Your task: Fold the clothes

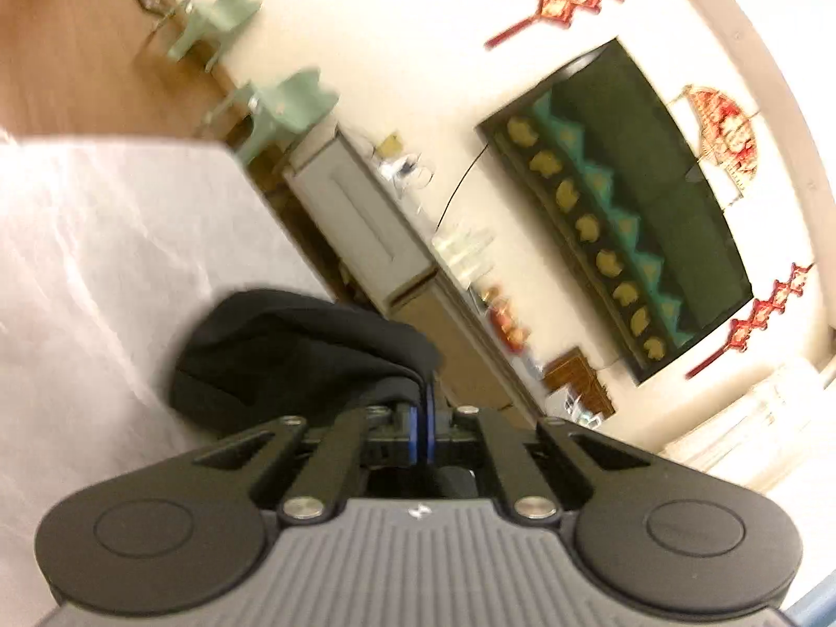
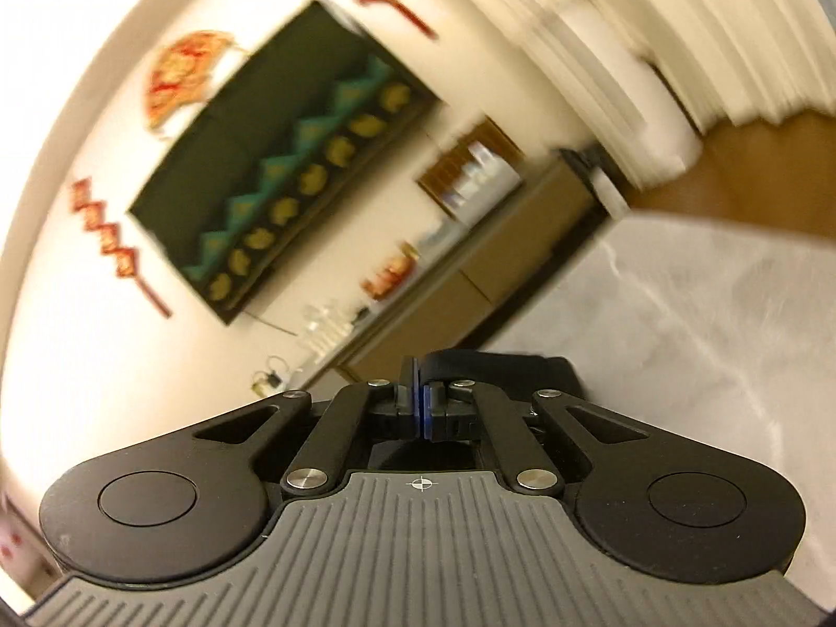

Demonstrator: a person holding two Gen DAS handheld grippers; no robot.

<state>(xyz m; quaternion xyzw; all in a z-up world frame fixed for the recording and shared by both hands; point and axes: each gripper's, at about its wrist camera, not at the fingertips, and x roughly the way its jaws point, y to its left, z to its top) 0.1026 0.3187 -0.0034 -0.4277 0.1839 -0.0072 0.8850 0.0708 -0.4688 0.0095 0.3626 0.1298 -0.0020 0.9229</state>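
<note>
Both jaws clamped on black garment (image 1: 292, 350): left gripper (image 1: 424, 407), right gripper (image 2: 420, 397); cloth hangs ahead over tabletop (image 1: 104, 240).

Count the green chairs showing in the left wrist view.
2. One green chair stands on the wood floor near the top left; the second sits lower, just past the white table's far corner. Others may lie hidden behind the table.
</note>
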